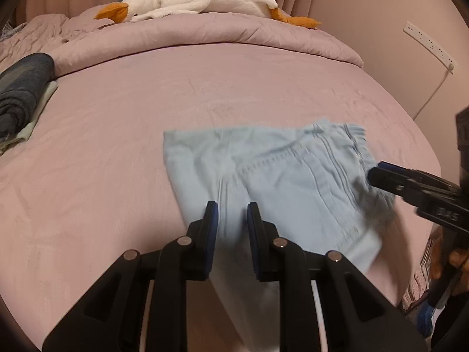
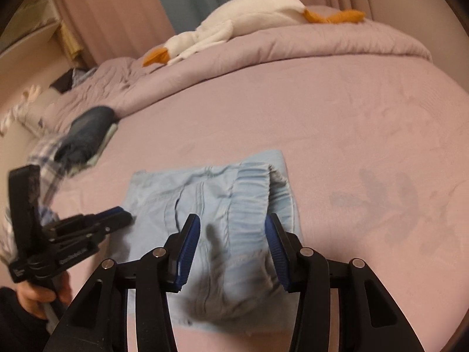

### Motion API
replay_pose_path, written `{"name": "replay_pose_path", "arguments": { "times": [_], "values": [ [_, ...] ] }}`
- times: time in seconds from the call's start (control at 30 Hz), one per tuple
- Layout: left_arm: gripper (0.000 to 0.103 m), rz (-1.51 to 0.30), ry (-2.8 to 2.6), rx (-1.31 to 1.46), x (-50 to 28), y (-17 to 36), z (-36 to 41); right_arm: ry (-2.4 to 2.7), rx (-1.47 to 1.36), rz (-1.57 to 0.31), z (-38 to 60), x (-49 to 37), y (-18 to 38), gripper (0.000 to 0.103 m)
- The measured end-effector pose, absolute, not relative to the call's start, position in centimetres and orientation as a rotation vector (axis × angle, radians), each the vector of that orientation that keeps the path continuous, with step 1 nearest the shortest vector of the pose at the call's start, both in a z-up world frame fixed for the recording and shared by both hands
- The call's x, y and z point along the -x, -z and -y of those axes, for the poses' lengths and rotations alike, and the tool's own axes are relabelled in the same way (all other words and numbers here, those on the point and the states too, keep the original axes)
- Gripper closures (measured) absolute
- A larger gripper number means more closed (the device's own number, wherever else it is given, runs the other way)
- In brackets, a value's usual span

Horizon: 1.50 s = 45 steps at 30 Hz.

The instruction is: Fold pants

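Observation:
Light blue pants [image 1: 263, 170] lie folded on the pink bed, and show in the right wrist view [image 2: 217, 193] with the elastic waistband bunched on top. My left gripper [image 1: 231, 208] is open over the pants' near left edge, fabric showing between its jaws. My right gripper [image 2: 233, 221] is open, its jaws straddling the waistband end, which is lifted and blurred. In the left wrist view the right gripper [image 1: 378, 173] reaches the waistband from the right. In the right wrist view the left gripper [image 2: 123, 215] points at the pants' left edge.
The pink bed sheet [image 1: 146, 117] spreads all around. A rolled dark blue garment [image 1: 23, 88] lies on a pale cloth at the left. A rumpled pink duvet [image 1: 205, 38] with a white plush goose [image 1: 205, 0] lies at the back. A power strip [image 1: 428, 44] hangs on the right wall.

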State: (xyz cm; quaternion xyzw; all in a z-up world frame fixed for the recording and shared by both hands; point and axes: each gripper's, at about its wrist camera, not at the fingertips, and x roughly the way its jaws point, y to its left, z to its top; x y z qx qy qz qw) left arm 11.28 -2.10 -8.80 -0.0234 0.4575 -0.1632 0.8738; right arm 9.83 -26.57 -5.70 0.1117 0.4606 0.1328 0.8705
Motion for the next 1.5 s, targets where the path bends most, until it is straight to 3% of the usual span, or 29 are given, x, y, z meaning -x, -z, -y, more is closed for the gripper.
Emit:
{"name": "replay_pose_path", "arguments": {
  "times": [0.23,0.5,0.9,1.1,1.5],
  "values": [
    [0.084,-0.989,0.381,0.047,-7.1,9.3,2.6,-0.203,-0.180,-1.045,26.4,-9.7,7.9,0.056],
    [0.084,-0.981,0.406,0.040,-4.9,10.3,3.1,-0.309,-0.161,-0.930,24.1,-10.4,3.9,0.056],
    [0.084,-0.985,0.438,0.072,-5.4,10.8,2.3,-0.567,-0.077,-1.091,16.0,-15.8,6.6,0.056],
    [0.084,-0.979,0.434,0.084,-5.0,11.2,2.1,-0.517,0.112,-1.197,13.6,-17.0,9.8,0.056],
    [0.084,-0.988,0.421,0.091,-5.0,10.7,2.2,-0.476,-0.078,-1.064,19.5,-11.0,5.4,0.055]
  ]
}}
